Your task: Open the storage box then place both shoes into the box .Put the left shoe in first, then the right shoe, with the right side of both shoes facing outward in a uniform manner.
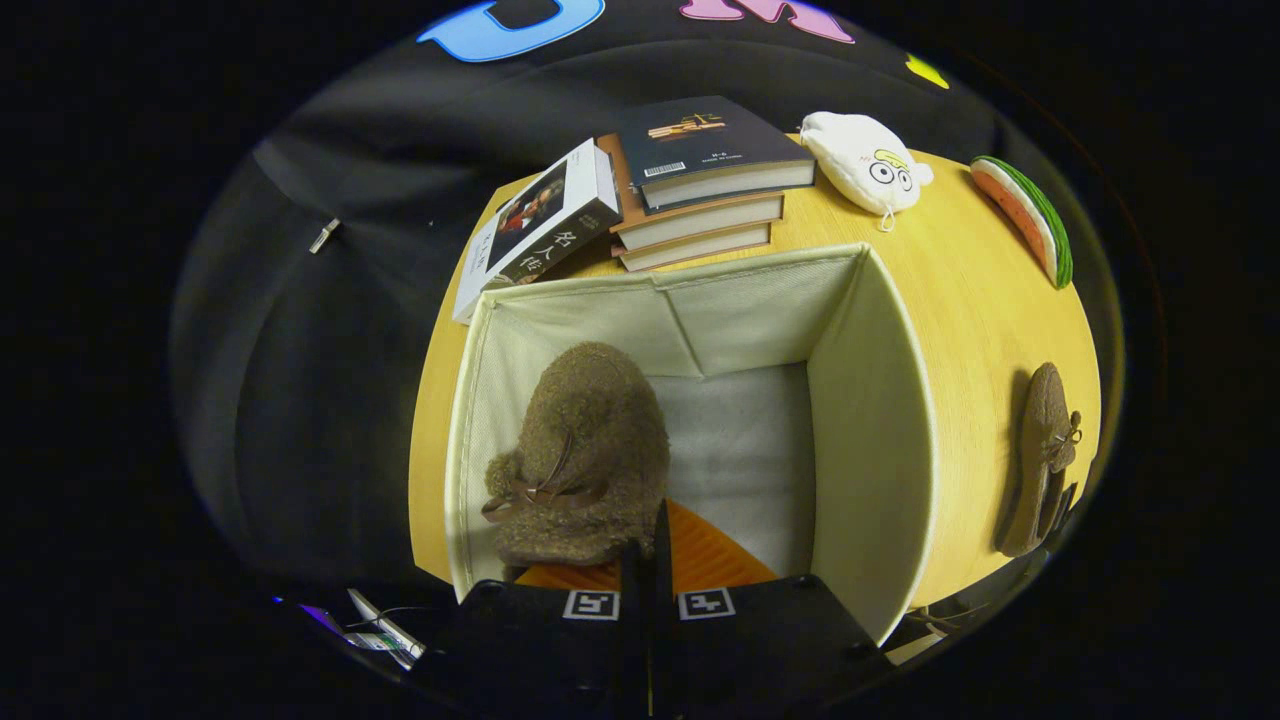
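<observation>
The box (pixel 870 420) is big, open on top, w/ soft cloth walls that look floppy, so bumps could bend them. It sits on the table (pixel 960 260), in front of the books (pixel 690 190).

Shoe 1 (pixel 585 450) is inside the box, near its left wall, just ahead of the fingers. It is brown, fuzzy, w/ a small bow. Prob. light and squishy, not slippery, not easy to break. Best grab spot looks like the heel rim, where it's thin enough to pinch.

Shoe 2 (pixel 1045 455) lies on the table, right of the box, well apart from it.

The gripper (pixel 648 560) fingers are pressed close together at shoe 1's heel edge; looks like they pinch it, but can't tell for sure.
</observation>
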Motion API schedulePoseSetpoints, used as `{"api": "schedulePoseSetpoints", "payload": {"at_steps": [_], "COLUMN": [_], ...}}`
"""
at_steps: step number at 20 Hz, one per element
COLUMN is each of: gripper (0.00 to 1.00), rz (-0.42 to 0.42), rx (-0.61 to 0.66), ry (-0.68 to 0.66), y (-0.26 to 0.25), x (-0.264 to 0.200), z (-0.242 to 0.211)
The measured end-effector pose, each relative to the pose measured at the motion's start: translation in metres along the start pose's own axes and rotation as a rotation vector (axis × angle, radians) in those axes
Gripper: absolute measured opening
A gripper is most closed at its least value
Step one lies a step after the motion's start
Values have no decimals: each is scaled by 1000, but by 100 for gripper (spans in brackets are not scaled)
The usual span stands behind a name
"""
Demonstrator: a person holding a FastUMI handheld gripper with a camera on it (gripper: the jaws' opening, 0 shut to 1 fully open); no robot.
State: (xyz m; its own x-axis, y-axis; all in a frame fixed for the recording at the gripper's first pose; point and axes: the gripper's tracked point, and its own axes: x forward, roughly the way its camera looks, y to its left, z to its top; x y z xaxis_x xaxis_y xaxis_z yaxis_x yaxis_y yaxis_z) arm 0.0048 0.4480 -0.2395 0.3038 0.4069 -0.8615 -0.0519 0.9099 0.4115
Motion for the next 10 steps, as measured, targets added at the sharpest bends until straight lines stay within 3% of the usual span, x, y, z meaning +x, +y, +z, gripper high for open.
{"api": "schedulePoseSetpoints", "payload": {"at_steps": [3, 5, 7, 10], "gripper": [10, 22, 41, 84], "rz": [32, 85, 139, 175], "rx": [-8, -2, -17, -57], "ry": [17, 28, 27, 19], "y": [8, 19, 32, 40], "x": [0, -2, -6, -11], "z": [-3, -6, -7, -9]}}
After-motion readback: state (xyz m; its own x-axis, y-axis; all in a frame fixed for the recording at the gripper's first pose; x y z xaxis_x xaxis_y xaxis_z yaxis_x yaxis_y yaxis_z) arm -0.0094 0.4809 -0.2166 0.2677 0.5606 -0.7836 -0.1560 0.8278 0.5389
